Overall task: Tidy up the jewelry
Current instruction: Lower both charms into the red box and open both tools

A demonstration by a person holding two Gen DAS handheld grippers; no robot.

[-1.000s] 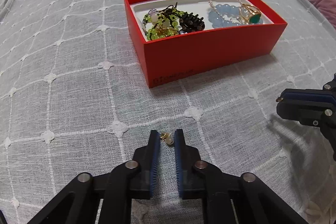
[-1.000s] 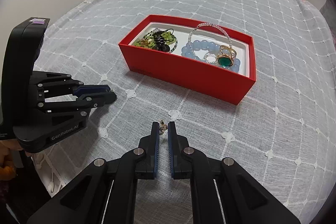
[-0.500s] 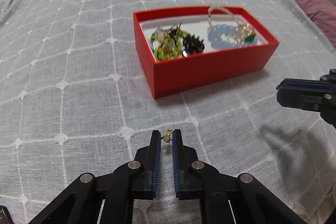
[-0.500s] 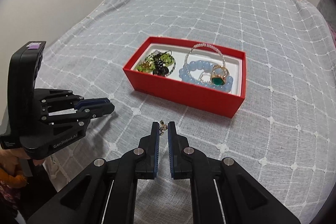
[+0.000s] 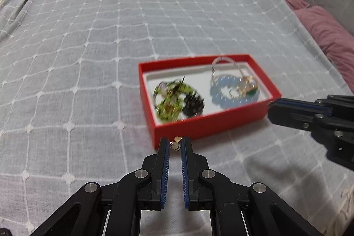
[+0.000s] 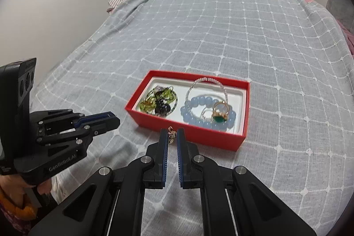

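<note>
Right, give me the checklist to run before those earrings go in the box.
1. Left gripper clamps pearl earring: ok.
2. Right gripper clamps second earring: ok.
3. Box open: ok.
4. Bare floor left in box: ok, along the far wall.
5. Tips over box: not ok, both look short of its near wall.
6. Grippers apart from each other: ok.
</note>
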